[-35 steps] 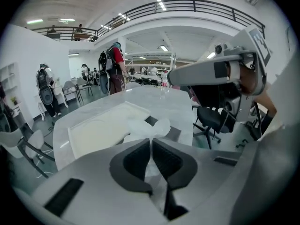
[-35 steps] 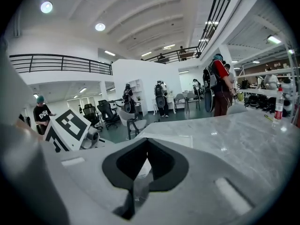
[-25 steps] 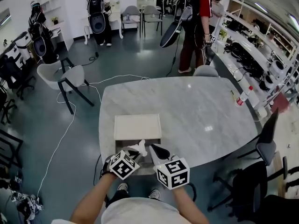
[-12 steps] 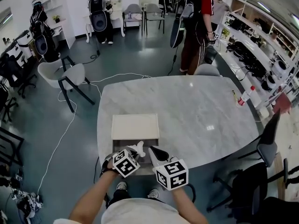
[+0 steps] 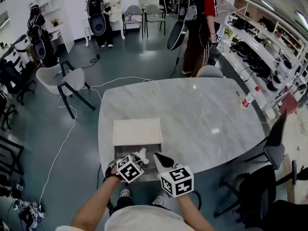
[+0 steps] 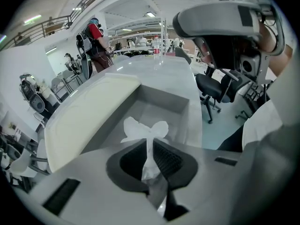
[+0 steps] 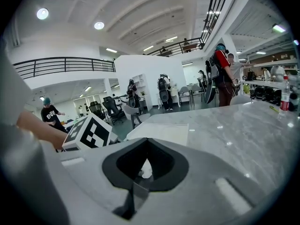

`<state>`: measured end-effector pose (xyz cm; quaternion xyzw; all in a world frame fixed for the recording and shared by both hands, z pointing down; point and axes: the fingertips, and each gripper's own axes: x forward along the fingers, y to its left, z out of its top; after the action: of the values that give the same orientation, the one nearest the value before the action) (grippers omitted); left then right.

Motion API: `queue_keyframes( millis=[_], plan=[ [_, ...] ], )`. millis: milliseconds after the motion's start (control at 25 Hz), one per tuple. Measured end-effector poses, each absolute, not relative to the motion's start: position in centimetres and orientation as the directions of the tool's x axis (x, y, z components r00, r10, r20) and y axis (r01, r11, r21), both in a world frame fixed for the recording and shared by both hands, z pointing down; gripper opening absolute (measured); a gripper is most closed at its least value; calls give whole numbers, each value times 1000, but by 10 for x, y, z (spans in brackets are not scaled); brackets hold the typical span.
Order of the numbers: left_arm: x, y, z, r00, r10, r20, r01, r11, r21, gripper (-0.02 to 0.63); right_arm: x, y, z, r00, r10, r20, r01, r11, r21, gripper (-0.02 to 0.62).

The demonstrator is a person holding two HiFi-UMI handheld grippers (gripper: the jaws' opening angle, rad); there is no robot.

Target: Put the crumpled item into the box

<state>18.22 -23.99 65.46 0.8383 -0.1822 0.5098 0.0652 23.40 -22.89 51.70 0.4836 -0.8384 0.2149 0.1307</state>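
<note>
An open box [image 5: 117, 150] stands at the near edge of the marble table [image 5: 202, 114], its cream lid [image 5: 137, 131] lying flat behind it. My left gripper [image 5: 139, 159] is shut on a crumpled white paper [image 5: 141, 153]. In the left gripper view the crumpled paper [image 6: 145, 130] sticks out past the left gripper [image 6: 149, 143] and hangs over the box's grey inside [image 6: 159, 108], beside the lid [image 6: 89, 116]. My right gripper [image 5: 160, 158] sits just right of it, jaws shut and empty. The right gripper [image 7: 146, 144] points over the lid [image 7: 161, 132].
A plastic bottle [image 5: 248, 98] stands at the table's right edge. Chairs stand at the far side [image 5: 211, 72] and at the right [image 5: 274, 143]. People with gear stand beyond the table [image 5: 199, 28]. A white cable [image 5: 72, 124] trails over the floor at left.
Hardly anything: both grippers stay at the box's near edge and the left one keeps its hold on the paper. The view has shifted slightly.
</note>
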Motion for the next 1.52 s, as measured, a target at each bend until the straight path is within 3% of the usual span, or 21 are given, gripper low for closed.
queue_keyframes(
  millis=[840,1520],
  plan=[
    [175,-239,618,500,-253,828,-423,-906,-22,25,224,-225,508,-495,-760,421,-869,439,-229,5],
    [134,-280,485,672,-557,489,-661,-748,57,23,191,-246,452,-476,-815,331,-879,443,-174,5]
  ],
)
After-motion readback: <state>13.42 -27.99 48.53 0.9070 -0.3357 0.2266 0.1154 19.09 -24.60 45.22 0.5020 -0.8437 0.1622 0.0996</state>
